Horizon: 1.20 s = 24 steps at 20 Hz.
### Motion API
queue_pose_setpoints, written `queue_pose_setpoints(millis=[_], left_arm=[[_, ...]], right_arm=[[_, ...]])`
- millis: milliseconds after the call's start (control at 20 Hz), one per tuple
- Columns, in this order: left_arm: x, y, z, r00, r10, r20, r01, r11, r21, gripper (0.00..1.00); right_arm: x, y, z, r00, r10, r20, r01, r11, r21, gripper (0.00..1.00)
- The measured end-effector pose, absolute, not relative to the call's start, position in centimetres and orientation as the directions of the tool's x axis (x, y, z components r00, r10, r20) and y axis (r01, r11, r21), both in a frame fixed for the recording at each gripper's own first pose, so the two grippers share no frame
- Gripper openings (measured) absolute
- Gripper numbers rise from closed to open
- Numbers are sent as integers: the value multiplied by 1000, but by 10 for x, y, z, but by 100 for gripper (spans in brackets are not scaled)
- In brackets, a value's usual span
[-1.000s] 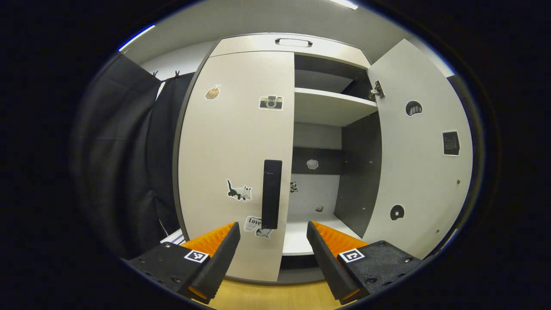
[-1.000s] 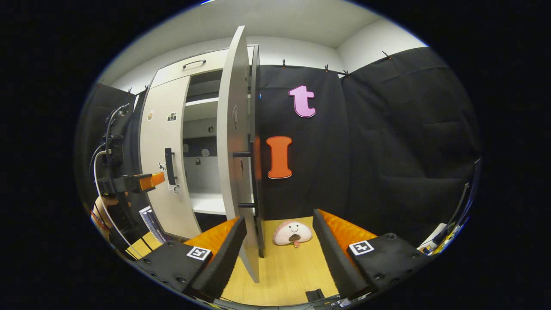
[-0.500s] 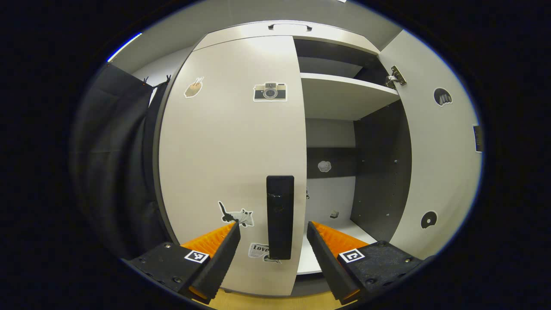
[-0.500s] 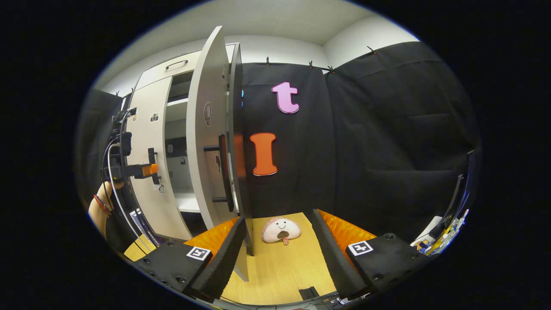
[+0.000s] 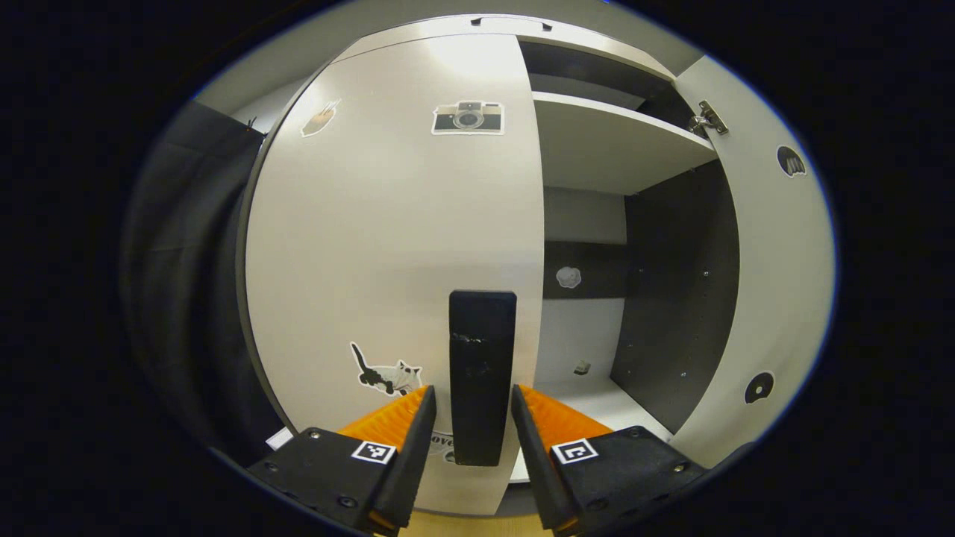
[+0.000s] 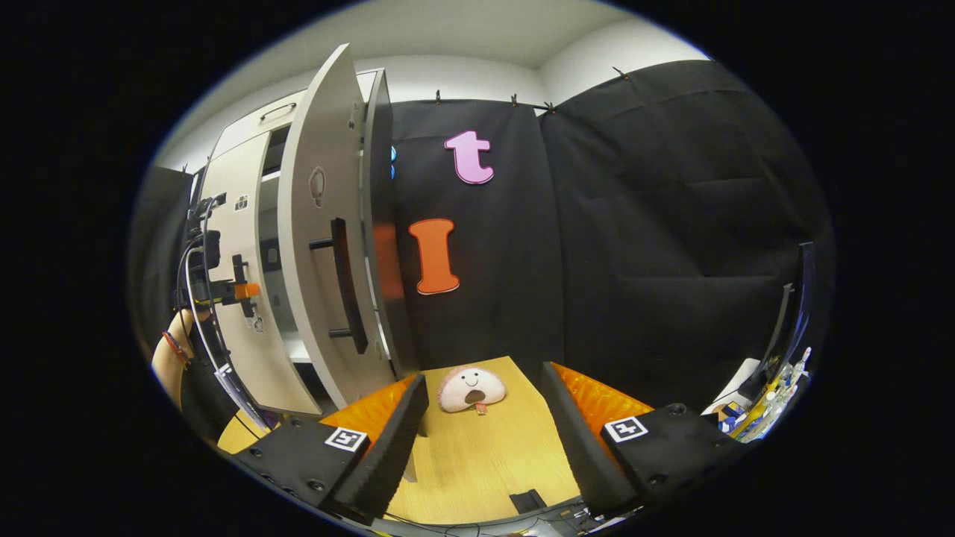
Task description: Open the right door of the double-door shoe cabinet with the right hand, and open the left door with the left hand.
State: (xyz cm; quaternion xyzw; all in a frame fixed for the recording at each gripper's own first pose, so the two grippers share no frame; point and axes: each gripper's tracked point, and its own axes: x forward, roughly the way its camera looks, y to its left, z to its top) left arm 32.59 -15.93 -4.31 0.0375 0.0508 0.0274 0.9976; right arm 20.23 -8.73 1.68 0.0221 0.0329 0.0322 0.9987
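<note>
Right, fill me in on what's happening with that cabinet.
A person is opening a double-door shoe cabinet with a handheld gripper in each hand. The right door already stands swung wide open, and the right gripper is open, off its handle, over the wooden floor. The left door is not yet opened. The left gripper has its fingers on either side of the black left door handle, with slim gaps showing, so it isn't clamped.

Matt pale laminate left door (image 5: pixel 388 224); matt black handle (image 5: pixel 481 373); wood-grain floor (image 6: pixel 485 455).

Right door (image 6: pixel 317 246) open, left door (image 5: pixel 395 246) closed
</note>
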Motion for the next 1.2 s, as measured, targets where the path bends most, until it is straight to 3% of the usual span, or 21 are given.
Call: queue_pose_setpoints(millis=[50,100,250,450,600,1200], left_arm=[[326,-161,-44,993,52,-104,-44,996,77,58],[325,-160,-45,993,56,-108,-48,996,79,49],[324,-157,-47,992,63,-109,-54,995,80,35],[323,-157,-48,992,52,-113,-41,994,98,30],[320,-156,-49,991,46,-123,-34,994,103,19],[288,-142,-48,994,3,-107,5,997,76,14]], right_arm=[[201,-89,16,996,64,-64,-61,997,47,99],[200,-91,15,996,64,-65,-61,997,46,99],[198,-93,14,996,64,-68,-61,997,44,98],[194,-96,14,996,60,-71,-57,998,37,99],[188,-95,14,995,64,-70,-61,997,36,99],[154,-65,23,998,47,-49,-46,999,24,98]])
